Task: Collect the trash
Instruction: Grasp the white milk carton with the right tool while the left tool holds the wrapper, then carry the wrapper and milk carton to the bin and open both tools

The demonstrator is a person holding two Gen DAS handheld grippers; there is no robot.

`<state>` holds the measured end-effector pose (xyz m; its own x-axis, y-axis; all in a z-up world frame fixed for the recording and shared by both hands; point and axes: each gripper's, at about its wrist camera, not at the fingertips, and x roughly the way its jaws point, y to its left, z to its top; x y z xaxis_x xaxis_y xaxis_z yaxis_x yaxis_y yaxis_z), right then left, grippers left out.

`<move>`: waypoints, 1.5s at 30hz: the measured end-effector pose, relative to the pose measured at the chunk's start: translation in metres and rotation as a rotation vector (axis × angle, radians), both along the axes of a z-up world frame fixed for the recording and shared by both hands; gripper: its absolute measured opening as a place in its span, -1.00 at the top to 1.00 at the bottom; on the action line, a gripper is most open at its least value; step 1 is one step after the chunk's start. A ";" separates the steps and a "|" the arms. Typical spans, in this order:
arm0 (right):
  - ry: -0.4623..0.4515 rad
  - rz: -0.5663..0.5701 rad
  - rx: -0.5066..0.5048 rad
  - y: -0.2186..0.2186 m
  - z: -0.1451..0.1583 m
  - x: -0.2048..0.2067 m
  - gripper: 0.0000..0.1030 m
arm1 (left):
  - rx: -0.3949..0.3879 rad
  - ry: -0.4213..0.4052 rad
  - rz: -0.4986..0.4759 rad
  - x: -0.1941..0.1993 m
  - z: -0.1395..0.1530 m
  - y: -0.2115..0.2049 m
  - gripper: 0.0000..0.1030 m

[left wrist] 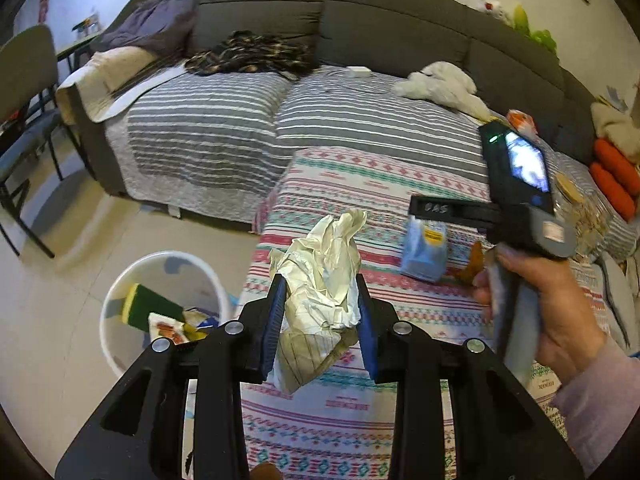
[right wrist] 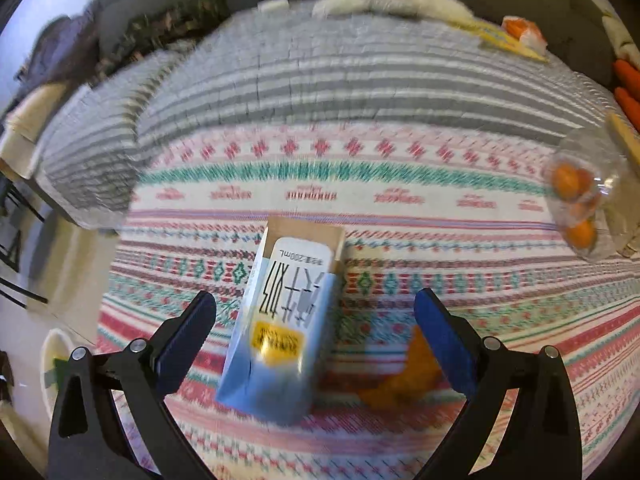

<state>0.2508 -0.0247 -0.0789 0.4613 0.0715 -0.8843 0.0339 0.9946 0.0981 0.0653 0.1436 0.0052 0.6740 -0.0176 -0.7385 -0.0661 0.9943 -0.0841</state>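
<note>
A black two-finger left gripper (left wrist: 322,312) with blue pads clamps a crumpled wad of white paper (left wrist: 322,280) above a patterned blanket (left wrist: 360,400). Lower left, on the pale floor, stands a white bin (left wrist: 120,300) holding a green and yellow sponge (left wrist: 150,304) and wrappers. To the right, a hand (left wrist: 540,304) holds the right gripper (left wrist: 520,200), seen from behind with its lit screen. Just beyond it a light blue carton (left wrist: 424,250) lies on the blanket. A grey sofa (left wrist: 360,20) fills the background.
</note>
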 end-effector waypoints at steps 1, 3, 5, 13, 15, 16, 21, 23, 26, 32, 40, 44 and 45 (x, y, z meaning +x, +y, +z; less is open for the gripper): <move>0.031 0.008 -0.009 0.005 -0.010 0.005 -0.87 | -0.008 0.003 0.010 0.000 0.000 0.005 0.38; 0.072 0.014 -0.003 0.006 -0.025 0.007 -0.71 | -0.014 0.002 0.025 0.002 0.001 0.011 0.38; 0.060 0.017 -0.001 0.003 -0.031 0.002 -0.12 | -0.026 0.003 0.043 0.003 0.002 0.019 0.38; -0.150 0.107 0.007 -0.014 0.017 -0.067 -0.10 | -0.078 0.009 0.047 0.002 0.004 0.025 0.38; -0.187 0.122 0.011 -0.017 0.030 -0.086 -0.10 | -0.074 0.007 0.039 0.000 0.004 0.022 0.38; -0.200 0.126 0.019 -0.018 0.037 -0.094 -0.10 | -0.072 0.007 0.034 -0.001 0.003 0.021 0.38; -0.242 0.127 0.069 -0.024 0.055 -0.124 -0.10 | -0.078 0.011 0.021 -0.005 0.001 0.017 0.38; -0.247 0.127 0.083 -0.025 0.055 -0.135 -0.11 | -0.073 0.010 0.018 -0.007 0.001 0.017 0.38; -0.250 0.129 0.090 -0.022 0.054 -0.148 -0.11 | -0.059 0.012 0.017 -0.010 -0.002 0.018 0.38; -0.228 0.179 0.125 0.004 0.045 -0.166 -0.11 | -0.054 0.018 0.057 -0.013 -0.003 0.038 0.38; -0.233 0.294 0.164 0.058 0.052 -0.180 -0.11 | -0.069 0.016 0.174 -0.013 0.003 0.091 0.37; -0.235 0.337 0.169 0.080 0.053 -0.181 -0.11 | -0.074 0.032 0.220 -0.012 0.001 0.110 0.24; -0.233 0.347 0.175 0.086 0.053 -0.181 -0.11 | -0.075 0.041 0.230 -0.011 -0.001 0.114 0.18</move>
